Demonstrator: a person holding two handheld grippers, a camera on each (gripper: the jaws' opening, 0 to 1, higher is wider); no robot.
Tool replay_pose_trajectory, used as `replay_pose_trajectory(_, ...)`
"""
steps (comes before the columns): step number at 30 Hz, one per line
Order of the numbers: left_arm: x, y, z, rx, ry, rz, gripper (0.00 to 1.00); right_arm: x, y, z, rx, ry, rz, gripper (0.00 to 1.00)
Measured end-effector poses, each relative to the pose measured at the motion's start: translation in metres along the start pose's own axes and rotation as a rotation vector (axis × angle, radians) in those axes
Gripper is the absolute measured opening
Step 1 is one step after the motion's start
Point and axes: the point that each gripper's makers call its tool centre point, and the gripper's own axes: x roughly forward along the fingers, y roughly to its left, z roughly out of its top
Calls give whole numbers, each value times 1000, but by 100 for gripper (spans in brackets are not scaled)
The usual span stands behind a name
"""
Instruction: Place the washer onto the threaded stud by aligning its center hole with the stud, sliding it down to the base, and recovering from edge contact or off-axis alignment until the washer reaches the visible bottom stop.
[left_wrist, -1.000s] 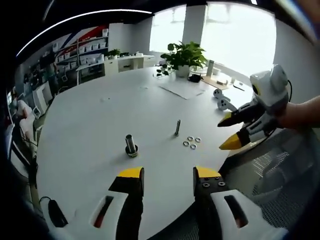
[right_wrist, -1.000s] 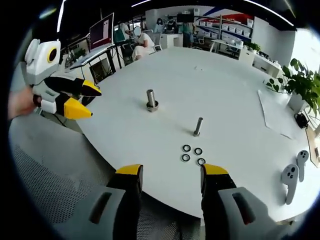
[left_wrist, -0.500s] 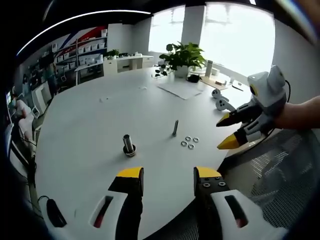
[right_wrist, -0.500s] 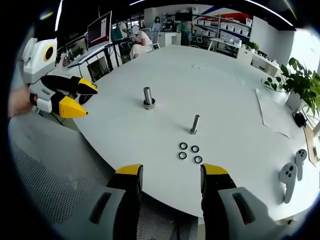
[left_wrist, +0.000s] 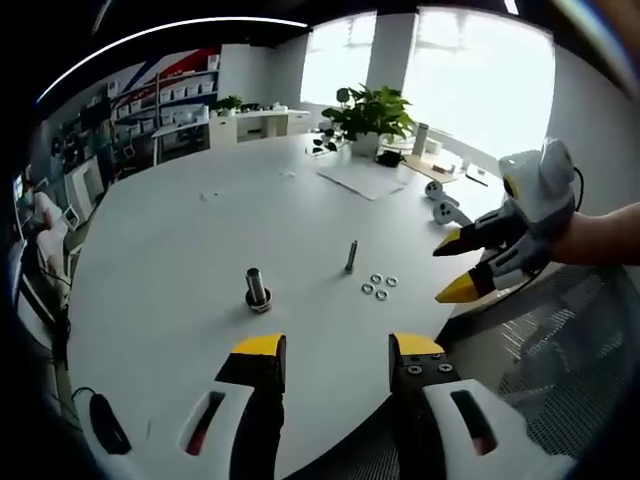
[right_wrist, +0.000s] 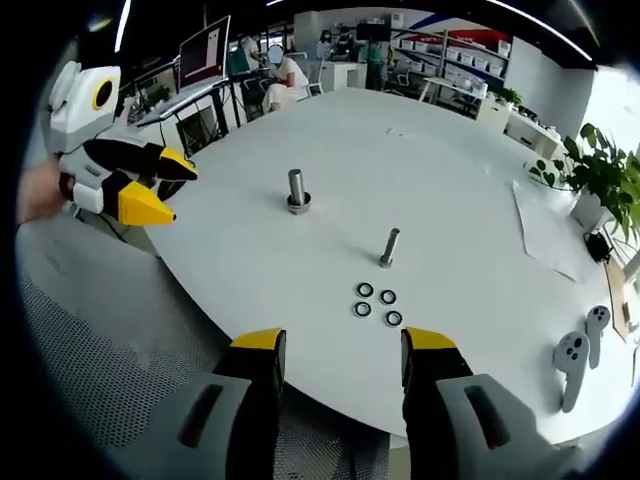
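Four small washers (right_wrist: 374, 302) lie in a loose cluster on the white round table (right_wrist: 470, 190), just in front of the threaded stud (right_wrist: 388, 247), which stands upright; a thicker post on a ringed base (right_wrist: 296, 190) stands well apart from the stud, on its far left side as the right gripper view shows it. Both tools are held off the table's edge on the near side of the stud: the right gripper (right_wrist: 335, 352) has its yellow-tipped jaws spread and empty, and the left gripper (left_wrist: 326, 358) likewise stands spread with nothing between its jaws. Likely hazards from here: the washers are thin and flat against the tabletop, so a pinch may slide off the rim or drag a neighbour along, since they lie nearly touching; a washer carried at a tilt would probably catch its edge on the stud's top or threads rather than drop to the base; and a sideways knock could topple the slender stud. The washers look like dark metal rings with pale centres; finer detail is too small to tell. No washer sits on the stud yet.
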Motion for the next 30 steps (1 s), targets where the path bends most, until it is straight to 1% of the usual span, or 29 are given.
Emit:
replay_pose_trajectory(5,-2,2,4,-18,-19,3,40,-1,1,1,-28,3,-4,49)
replay_pose_trajectory(12,-1,3,5,-14,-19,9,40,0,0,0,-39,6,-9,49)
replay_pose_trajectory(15,-3,8,7,-48,-36,16,40,1,-1,0,-39,7,-10,49)
replay_pose_trajectory(20,-3,15,5,-77,-23,43,40,1,-2,-3,-42,19,-15,49)
replay_pose_trajectory(23,-3,15,3,-92,-18,43,40,1,-2,-4,-37,20,-18,49)
replay_pose_trajectory(26,-2,12,1,-80,-9,37,40,1,-2,-5,-37,27,-19,49)
replay_pose_trajectory(30,2,5,-5,-54,24,16,40,2,-4,-6,-41,32,-22,49)
